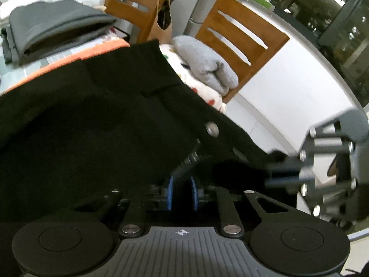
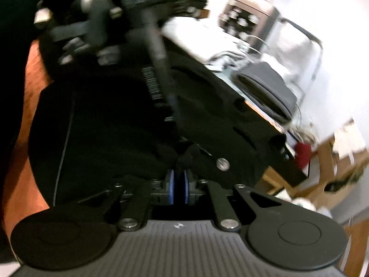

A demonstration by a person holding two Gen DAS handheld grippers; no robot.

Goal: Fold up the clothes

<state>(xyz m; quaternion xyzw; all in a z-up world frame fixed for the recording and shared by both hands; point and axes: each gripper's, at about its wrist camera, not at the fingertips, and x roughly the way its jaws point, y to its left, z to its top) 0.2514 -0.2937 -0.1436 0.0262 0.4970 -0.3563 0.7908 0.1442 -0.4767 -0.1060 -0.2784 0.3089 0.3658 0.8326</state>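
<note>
A black garment with a silver button and a zipper fills the left wrist view, spread over an orange cloth. My left gripper has its blue pads close together, closed on the zipper edge that dips between their tips. My right gripper is shut on a bunched fold of the same black garment, just left of the button. The two grippers hold the garment's edge side by side. The right gripper's metal frame shows at the right edge, and the left gripper's body shows blurred overhead.
A folded grey stack lies at the back left of the table. A wooden chair beyond the garment holds a folded light grey piece and a white dotted cloth. A brown paper bag hangs behind. A red object sits by the table edge.
</note>
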